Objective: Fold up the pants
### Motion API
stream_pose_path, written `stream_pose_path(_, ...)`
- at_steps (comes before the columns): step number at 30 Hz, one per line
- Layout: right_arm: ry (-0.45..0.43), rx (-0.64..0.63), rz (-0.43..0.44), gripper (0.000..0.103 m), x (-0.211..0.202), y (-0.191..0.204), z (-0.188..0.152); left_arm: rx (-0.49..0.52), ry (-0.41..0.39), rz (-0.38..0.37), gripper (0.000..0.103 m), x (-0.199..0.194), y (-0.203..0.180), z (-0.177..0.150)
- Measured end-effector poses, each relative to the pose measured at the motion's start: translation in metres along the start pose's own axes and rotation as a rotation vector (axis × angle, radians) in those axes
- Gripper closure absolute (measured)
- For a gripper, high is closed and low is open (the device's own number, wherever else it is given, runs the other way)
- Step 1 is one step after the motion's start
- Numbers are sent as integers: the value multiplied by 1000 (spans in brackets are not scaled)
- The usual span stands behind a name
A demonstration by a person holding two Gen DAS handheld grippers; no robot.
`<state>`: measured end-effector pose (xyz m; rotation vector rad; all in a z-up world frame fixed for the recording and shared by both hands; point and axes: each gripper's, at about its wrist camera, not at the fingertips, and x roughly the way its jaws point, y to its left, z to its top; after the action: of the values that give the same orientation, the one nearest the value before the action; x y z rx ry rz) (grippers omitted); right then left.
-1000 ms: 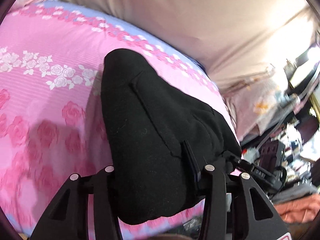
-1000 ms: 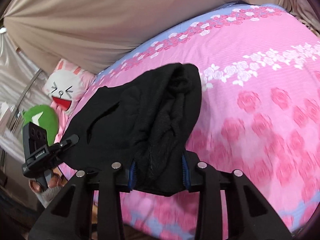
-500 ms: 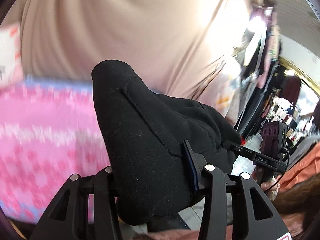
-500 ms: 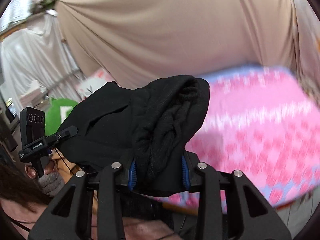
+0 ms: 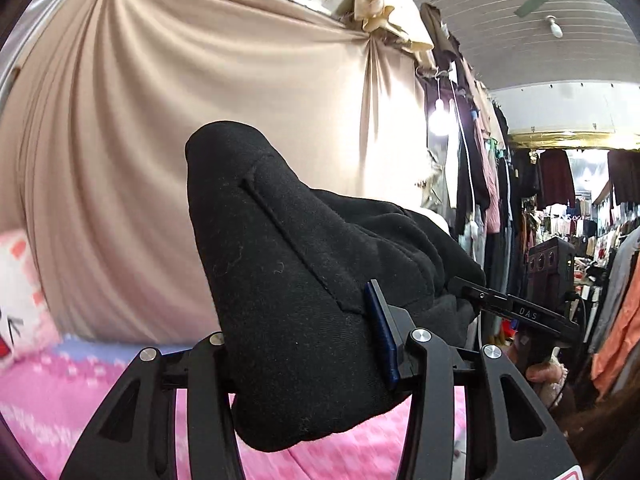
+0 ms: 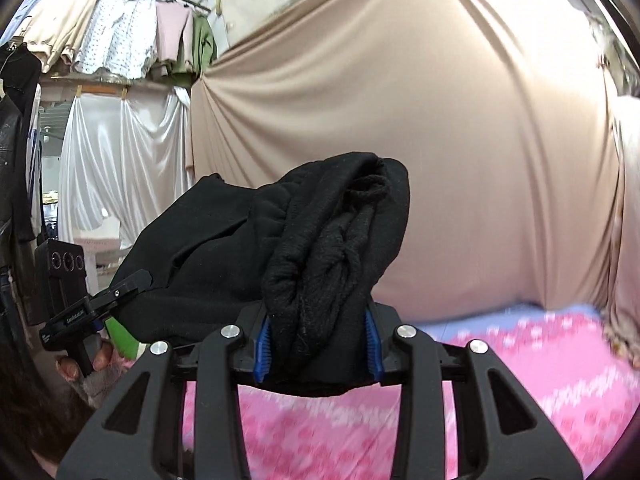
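Note:
The black pants [image 5: 288, 280] are lifted in the air, stretched between both grippers above the pink floral bed [image 5: 60, 400]. My left gripper [image 5: 304, 356] is shut on one bunched end of the pants. My right gripper [image 6: 320, 340] is shut on the other bunched end of the pants [image 6: 332, 248], with blue pads pressing the cloth from both sides. Each gripper shows in the other's view: the right gripper [image 5: 520, 312] at the right, the left gripper [image 6: 92, 308] at the left. The fingertips are hidden by the cloth.
A beige curtain [image 5: 160, 120] hangs behind the bed [image 6: 520, 380]. A white plush pillow [image 5: 16, 296] lies at the left. Racks of hanging clothes [image 5: 500, 168] stand to the right, and more clothes [image 6: 100, 36] hang at the upper left in the right wrist view.
Both grippers have lifted and tilted upward with the pants in them. The views have swung from the bed surface to the curtain and the room. The grips have not changed.

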<state>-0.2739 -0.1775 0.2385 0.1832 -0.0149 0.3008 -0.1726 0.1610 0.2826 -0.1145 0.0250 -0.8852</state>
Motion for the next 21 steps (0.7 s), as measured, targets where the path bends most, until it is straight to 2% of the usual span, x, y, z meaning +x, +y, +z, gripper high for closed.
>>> stream_pose_path(5, -27, 6, -21, 68, 37, -14, 16, 24, -26, 13, 59, 32, 15, 18)
stream_pose_path(9, -22, 24, -46, 68, 71, -27, 21, 32, -18, 35, 58, 64, 31, 25)
stream_pose_path(14, 21, 61, -94, 67, 126, -56, 17, 6, 41, 74, 57, 123, 70, 19)
stream_pose_path(21, 84, 136, -152, 67, 203, -110, -7, -38, 148, 115, 56, 201, 115, -4)
